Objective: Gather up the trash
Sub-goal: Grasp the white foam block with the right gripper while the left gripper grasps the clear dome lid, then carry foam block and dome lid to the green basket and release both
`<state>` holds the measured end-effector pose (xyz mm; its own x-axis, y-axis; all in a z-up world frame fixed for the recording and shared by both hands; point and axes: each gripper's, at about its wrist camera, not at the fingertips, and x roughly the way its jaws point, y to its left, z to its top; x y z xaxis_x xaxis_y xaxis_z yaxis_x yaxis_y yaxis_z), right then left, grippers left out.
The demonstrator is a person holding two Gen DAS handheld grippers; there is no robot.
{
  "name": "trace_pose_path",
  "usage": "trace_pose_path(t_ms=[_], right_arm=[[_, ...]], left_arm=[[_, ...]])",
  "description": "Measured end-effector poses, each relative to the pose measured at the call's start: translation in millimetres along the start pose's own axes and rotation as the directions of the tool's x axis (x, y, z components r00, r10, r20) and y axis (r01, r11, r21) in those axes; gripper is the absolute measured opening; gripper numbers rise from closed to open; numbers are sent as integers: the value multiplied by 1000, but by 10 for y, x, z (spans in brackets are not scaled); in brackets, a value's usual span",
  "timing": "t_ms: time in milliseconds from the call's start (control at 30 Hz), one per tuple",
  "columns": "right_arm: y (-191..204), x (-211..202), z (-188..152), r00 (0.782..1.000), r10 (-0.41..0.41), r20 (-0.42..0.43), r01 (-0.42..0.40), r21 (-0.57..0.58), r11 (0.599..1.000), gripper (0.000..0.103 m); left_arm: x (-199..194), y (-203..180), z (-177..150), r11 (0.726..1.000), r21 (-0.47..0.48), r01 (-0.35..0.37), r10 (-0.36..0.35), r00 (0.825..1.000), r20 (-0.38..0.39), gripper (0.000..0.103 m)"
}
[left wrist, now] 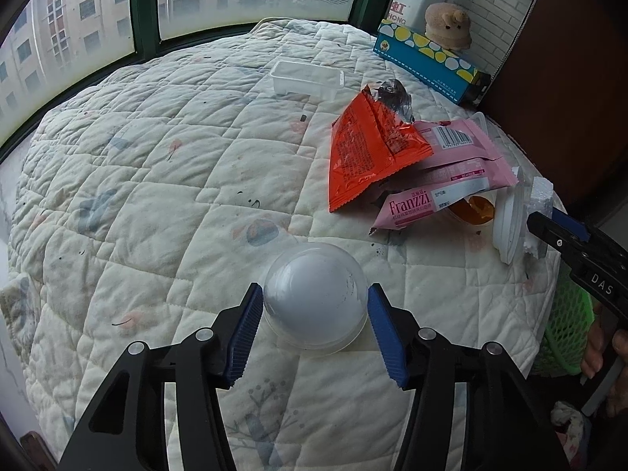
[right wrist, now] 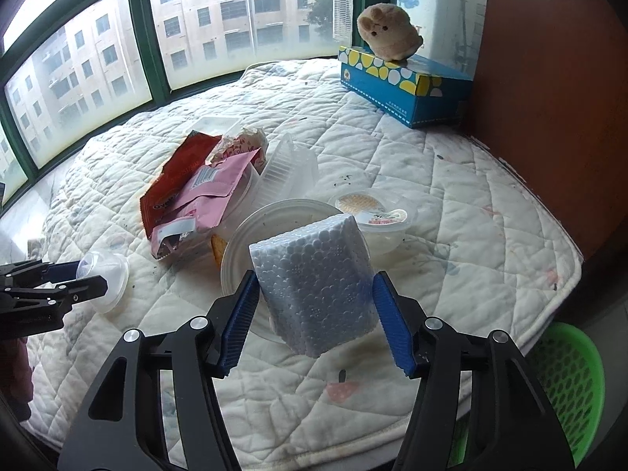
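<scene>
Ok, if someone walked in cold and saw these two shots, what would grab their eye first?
Probably the white foam block filling the right gripper, lifted above a white plate. Next, the left gripper closing around a clear domed cup on the quilted cover. Behind it lies a bright orange wrapper over pink Franzzi packets.

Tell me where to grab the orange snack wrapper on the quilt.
Take the orange snack wrapper by its torn upper end, coming from above: that end stands crumpled off the quilt, while the rest lies flat, partly over the pink Franzzi wrapper.
</scene>
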<state>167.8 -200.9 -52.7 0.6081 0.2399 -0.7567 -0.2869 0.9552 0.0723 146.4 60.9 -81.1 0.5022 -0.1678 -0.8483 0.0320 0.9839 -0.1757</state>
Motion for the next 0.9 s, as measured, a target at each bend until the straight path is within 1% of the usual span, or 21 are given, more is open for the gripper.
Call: trace_pose_path(t_ms=[233,333,467,633,733,900], right_arm=[[-141,-377,-132,999,2,47,-6,70,998,60],[-272,-535,-239,998,-25,62,19,103,994,60],[-528,-722,-426,995,-75,61,65,159,985,60],[-894,-916,-704,989,-148,28,138,230,963,60],[-1109,-1013,-869,982,-188,9,179,260,949,60],[-1443,-1156,-1148,972,-234,-29,231,316,920,61]], left_arm=[[-271,-272,-19,997,53,61,-63,997,38,53],[-369,-477,4,992,90,93,-98,994,52,53],[-415,-788,50,980,142,141,-149,988,49,53],[-399,-1281,89,956,217,198,-209,977,33,53],[-374,-1626,103,936,268,230,-244,970,17,53],[-300,-2221,124,894,345,287,-299,954,-17,53]])
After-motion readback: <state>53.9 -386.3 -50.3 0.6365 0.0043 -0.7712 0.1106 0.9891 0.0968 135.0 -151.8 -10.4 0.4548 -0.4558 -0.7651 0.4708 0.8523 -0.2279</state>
